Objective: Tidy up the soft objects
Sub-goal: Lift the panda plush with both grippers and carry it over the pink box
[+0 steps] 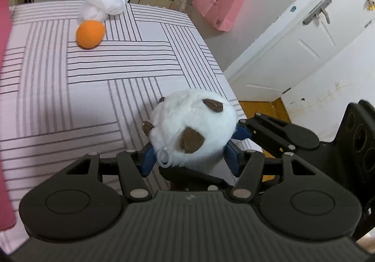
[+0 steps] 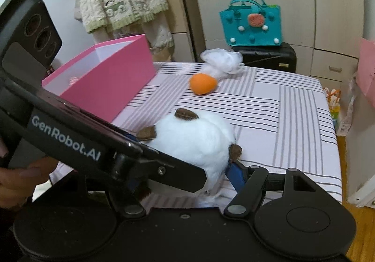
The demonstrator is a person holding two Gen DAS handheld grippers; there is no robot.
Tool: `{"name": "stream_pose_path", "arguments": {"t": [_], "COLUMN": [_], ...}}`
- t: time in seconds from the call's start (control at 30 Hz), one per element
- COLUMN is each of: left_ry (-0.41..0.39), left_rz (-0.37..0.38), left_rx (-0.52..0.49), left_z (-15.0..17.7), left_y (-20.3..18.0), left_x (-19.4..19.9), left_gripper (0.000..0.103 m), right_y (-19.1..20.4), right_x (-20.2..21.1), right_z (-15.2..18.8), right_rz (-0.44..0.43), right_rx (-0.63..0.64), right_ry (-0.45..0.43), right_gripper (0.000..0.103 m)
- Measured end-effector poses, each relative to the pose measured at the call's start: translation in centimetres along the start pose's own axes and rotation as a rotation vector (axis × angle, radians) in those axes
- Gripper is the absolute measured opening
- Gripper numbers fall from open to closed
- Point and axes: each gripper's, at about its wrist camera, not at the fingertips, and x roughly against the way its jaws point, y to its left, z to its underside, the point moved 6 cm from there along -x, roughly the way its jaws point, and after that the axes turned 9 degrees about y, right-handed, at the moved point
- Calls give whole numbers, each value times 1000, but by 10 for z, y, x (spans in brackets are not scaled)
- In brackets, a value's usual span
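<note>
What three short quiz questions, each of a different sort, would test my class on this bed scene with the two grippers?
1. True or false: the orange ball lies inside the pink box.
2. Which object do the left gripper and right gripper both clasp? A) white mesh pouf B) white plush toy C) teal bag
3. Fill in: the pouf lies on the striped ___.

Key: 1 false, it lies on the bedcover beside the pouf; 2 B; 3 bedcover.
</note>
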Motion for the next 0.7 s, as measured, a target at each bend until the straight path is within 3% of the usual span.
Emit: {"name": "stream_pose_path", "arguments": {"t": [0.17, 0.4, 0.7], "left_ry": [22, 81, 123], "left_rz": [-35, 23, 14], "left_rx": [-24, 5, 64], "left_z": [18, 42, 75], "left_y": [-1, 10, 22], "left_x": [23, 60, 103], "left_gripper": [59, 57, 57], "right_y": [24, 58, 109], "right_x": [10, 26, 34], "right_z": [3, 3, -1], "right_rz": [-46, -111, -212], "right_rx": [35, 59, 135], "right_ry": [36, 93, 167], "right_gripper": [77, 77, 77]}}
